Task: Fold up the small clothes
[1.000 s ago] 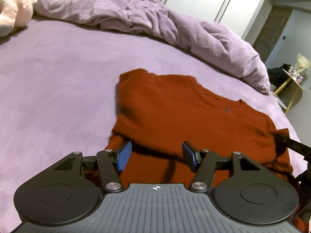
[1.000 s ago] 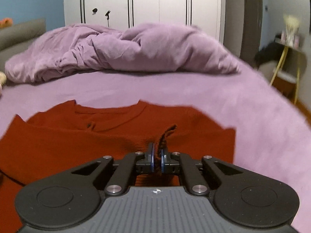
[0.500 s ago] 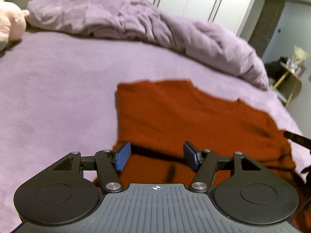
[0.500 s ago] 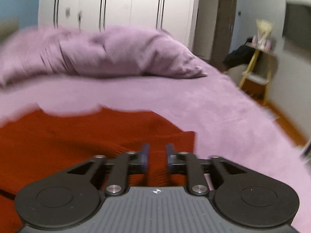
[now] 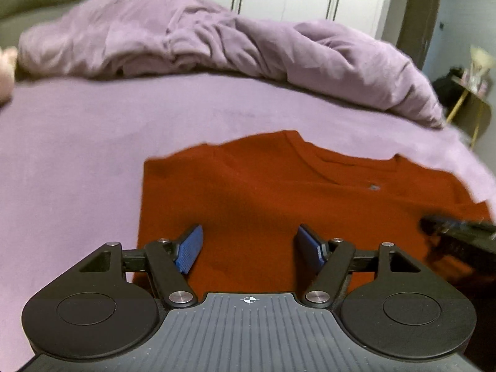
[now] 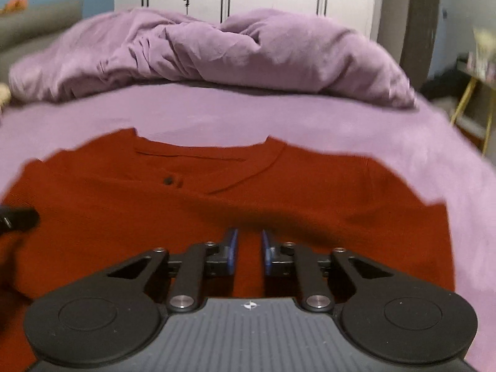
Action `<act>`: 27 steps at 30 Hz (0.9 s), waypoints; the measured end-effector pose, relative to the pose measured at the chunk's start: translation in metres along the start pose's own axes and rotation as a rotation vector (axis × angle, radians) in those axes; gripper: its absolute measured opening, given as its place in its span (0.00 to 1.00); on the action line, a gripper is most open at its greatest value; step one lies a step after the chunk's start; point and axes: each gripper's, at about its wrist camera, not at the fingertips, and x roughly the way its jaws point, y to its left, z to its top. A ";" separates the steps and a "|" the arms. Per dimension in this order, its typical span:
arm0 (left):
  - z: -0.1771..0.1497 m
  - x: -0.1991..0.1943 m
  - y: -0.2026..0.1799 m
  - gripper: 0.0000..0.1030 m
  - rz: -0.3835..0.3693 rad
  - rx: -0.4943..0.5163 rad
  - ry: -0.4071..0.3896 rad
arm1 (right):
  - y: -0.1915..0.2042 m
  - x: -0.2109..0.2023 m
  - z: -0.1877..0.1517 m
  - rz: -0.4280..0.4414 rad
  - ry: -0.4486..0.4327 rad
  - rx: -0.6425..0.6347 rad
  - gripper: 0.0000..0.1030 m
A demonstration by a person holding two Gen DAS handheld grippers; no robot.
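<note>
Left wrist view: left gripper (image 5: 248, 249) hangs over the near left part of the red sweater (image 5: 279, 201).
Left fingers: spread wide, just been opening further, nothing between them but the cloth lying below.
Right gripper (image 6: 249, 252): over the sweater's near middle; fingers have just been closing, a narrow gap remains, nothing pinched in it.
Sweater: flat on the purple bed sheet (image 5: 77, 155), neckline away from the cameras.
Duvet (image 5: 217, 40): crumpled beyond it.

no readable text, labels, brands or numbers, only a small crosshair mark on each tool body
</note>
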 end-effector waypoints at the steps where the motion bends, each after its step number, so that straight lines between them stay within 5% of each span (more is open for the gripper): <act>1: 0.002 0.006 -0.003 0.73 0.021 0.013 -0.005 | -0.001 0.005 0.003 -0.019 -0.009 -0.026 0.07; 5: 0.005 0.023 -0.006 0.80 0.092 0.028 -0.030 | -0.005 0.021 0.015 -0.070 -0.027 -0.061 0.07; 9: 0.004 0.015 0.007 0.80 0.063 -0.017 -0.012 | -0.020 0.006 0.016 0.001 -0.008 0.052 0.08; 13: -0.008 -0.016 0.020 0.79 0.006 -0.050 -0.013 | -0.063 -0.053 -0.024 0.187 0.014 0.406 0.34; 18: -0.023 -0.051 0.029 0.79 -0.076 -0.140 0.000 | -0.099 -0.097 -0.081 0.292 0.048 0.749 0.37; 23: -0.023 -0.053 0.017 0.80 -0.071 -0.100 0.040 | -0.118 -0.079 -0.083 0.330 0.037 0.930 0.48; 24: -0.021 -0.052 0.016 0.80 -0.077 -0.106 0.051 | -0.119 -0.073 -0.082 0.325 0.039 0.960 0.47; 27: -0.022 -0.050 0.020 0.79 -0.088 -0.143 0.046 | -0.115 -0.063 -0.068 0.229 0.059 0.858 0.10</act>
